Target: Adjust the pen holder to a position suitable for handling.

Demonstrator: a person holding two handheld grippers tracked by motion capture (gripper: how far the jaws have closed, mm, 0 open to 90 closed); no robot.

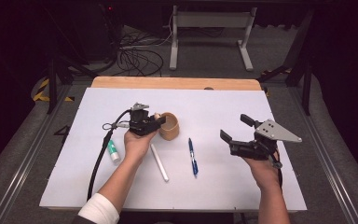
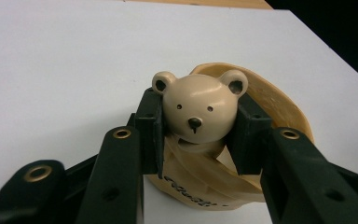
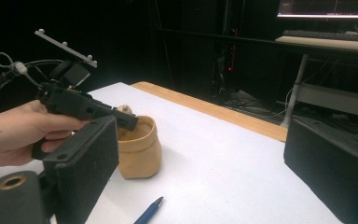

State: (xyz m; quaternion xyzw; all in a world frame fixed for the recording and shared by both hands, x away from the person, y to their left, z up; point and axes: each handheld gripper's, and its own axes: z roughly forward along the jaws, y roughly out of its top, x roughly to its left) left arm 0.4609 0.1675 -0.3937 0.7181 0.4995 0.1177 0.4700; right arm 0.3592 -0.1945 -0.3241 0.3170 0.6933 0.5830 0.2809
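The bear-headed pen [image 2: 199,109] stands between the left gripper's [image 2: 198,128] jaws, which clamp its head, face toward the camera, long axis running down into the tan cup [image 2: 279,107] just beyond. Bare white table [image 2: 65,70] lies open around it. The right gripper [image 1: 237,129] hangs well apart, jaws spread, empty.

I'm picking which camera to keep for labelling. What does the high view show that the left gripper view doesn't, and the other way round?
High view alone: the white marker, the blue pen, a small green-and-white tube, and the right gripper held open over the table.

Left gripper view alone: the bear's face, and both pads pressed against the bear head.

Both: the tan cup and the left gripper at it.
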